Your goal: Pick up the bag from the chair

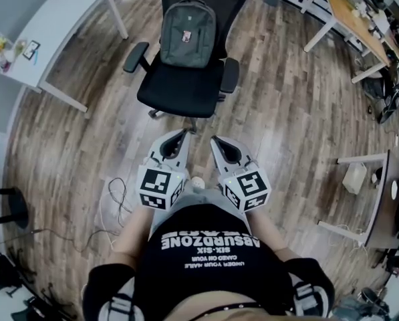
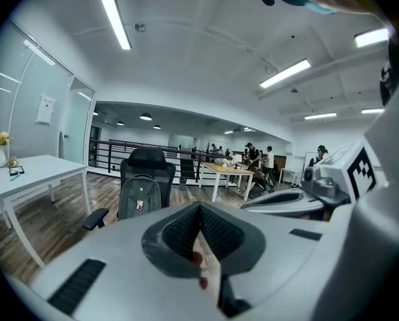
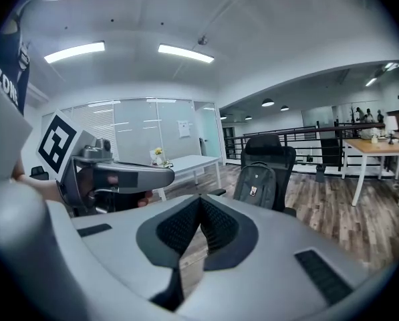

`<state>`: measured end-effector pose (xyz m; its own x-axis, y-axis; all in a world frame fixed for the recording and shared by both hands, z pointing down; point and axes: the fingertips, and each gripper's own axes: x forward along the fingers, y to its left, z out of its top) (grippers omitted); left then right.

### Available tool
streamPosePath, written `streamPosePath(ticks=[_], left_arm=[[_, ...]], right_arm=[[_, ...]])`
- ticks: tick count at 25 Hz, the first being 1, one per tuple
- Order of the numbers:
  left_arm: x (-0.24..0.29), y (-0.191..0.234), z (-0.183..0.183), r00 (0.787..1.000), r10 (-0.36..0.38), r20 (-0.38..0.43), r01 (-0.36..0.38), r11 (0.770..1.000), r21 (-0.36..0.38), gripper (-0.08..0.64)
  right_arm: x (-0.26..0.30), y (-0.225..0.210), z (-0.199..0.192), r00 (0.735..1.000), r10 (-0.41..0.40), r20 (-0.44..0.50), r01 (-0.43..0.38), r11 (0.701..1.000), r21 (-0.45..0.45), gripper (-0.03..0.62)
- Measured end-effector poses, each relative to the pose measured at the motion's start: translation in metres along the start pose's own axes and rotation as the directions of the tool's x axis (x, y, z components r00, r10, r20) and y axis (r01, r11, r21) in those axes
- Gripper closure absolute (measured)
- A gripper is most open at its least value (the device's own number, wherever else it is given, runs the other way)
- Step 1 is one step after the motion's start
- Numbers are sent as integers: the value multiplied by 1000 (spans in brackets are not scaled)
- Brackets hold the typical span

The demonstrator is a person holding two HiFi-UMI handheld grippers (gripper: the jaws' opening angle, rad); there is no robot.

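A grey backpack [image 1: 188, 33] stands upright on the seat of a black office chair [image 1: 182, 85], leaning on its backrest. The same backpack [image 2: 140, 196] appears in the left gripper view and again as the backpack [image 3: 257, 184] in the right gripper view, some way ahead of both. My left gripper [image 1: 183, 134] and right gripper [image 1: 214, 140] are held side by side close to my body, short of the chair. Both have their jaws closed tip to tip with nothing between them.
A white table [image 1: 59, 25] stands at the far left with small items on it. Wooden desks [image 1: 359, 19] and stools lie at the right. Cables [image 1: 115, 202] trail on the wooden floor by my left side. People stand far back by a desk [image 2: 229, 172].
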<state>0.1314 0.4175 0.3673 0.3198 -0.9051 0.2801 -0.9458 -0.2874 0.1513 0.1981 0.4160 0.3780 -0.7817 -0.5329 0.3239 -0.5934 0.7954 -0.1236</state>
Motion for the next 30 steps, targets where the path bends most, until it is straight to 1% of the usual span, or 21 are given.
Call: streamPosePath(ticks=[6,11,14,18,24,27,30], left_arm=[[19,3,-3,1000,-9,-16,9,1000,6,545],[42,19,-7,999,-23,-41,23,1000,-3,544],[59,30,-1,999,-32,-33,32,999,1,543],[80,57,5,999,-32,-31,32,999,-11,544],[120,110,9,999,-28,-47,26,999,-41,545],[144,134,19,999,-29,-41,27,998,-60,545],[167,154,34,999,-38,-29,37,998,-50,544]], right_arm=[[11,-15,1,1000,-6,-3,6,1000,-7,577],[31,-29,6,1000,-16,-8,16,1000,-8,577],[47,-42,9,1000,-22,-15,22,1000,-5,577],[75,-57,14,999,-29,-31,29,1000,-3,576],[124,-83,26,997,-41,-62,41,999,4,577],[146,-100,35,995,-51,-83,51,999,-7,577],[168,-116,50,995,-60,-83,59,998,-14,577]])
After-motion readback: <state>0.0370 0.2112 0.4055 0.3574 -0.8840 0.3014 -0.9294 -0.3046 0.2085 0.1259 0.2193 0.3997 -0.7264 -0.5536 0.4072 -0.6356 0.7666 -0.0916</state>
